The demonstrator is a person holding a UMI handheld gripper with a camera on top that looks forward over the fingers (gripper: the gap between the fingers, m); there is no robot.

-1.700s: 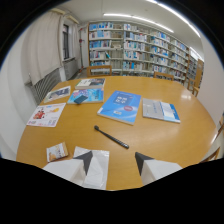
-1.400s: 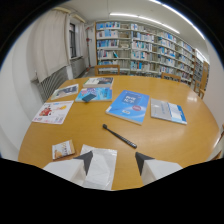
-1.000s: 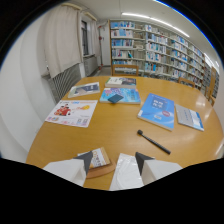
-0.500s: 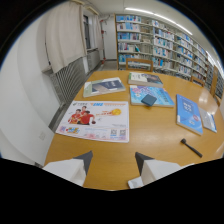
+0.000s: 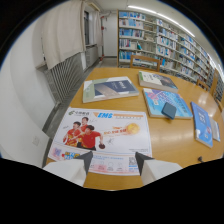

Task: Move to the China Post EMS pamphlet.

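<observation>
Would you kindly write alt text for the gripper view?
The gripper, open, hovers over the near edge of an EMS pamphlet on a wooden table. More booklets and a dark phone lie beyond, before library shelves.

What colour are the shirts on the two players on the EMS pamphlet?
Red, on the EMS pamphlet, just ahead of the open gripper; gripper view shows it.
</observation>
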